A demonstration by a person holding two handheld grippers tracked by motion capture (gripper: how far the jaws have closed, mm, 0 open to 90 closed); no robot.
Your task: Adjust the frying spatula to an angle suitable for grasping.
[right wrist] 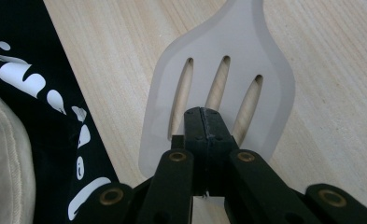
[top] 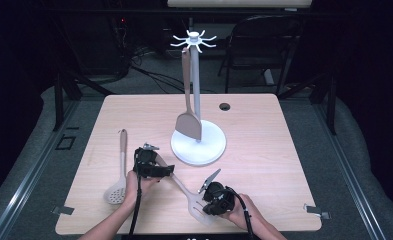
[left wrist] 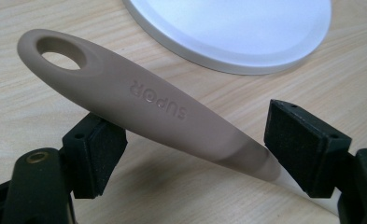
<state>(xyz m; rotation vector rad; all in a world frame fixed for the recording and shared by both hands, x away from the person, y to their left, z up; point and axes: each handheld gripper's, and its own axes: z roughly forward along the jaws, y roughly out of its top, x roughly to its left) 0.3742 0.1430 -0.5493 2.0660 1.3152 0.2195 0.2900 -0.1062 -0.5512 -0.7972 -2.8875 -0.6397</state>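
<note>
So far one spatula (top: 188, 120) already hangs on the white rack (top: 198, 145); the slotted turner (top: 184, 186) lies near on the counter (top: 264, 150). Right gripper (top: 210, 197) jaws are pressed shut on its blade, left gripper (top: 160, 167) jaws stand open around its handle (left wrist: 139, 105), not yet gripping. Hanging remains, and the skimmer (top: 119, 170) lies untouched at left

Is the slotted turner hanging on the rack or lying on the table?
Lying on the table: the slotted turner rests flat on the wood, its handle between the left gripper's open jaws, its blade under the shut right gripper.
</note>
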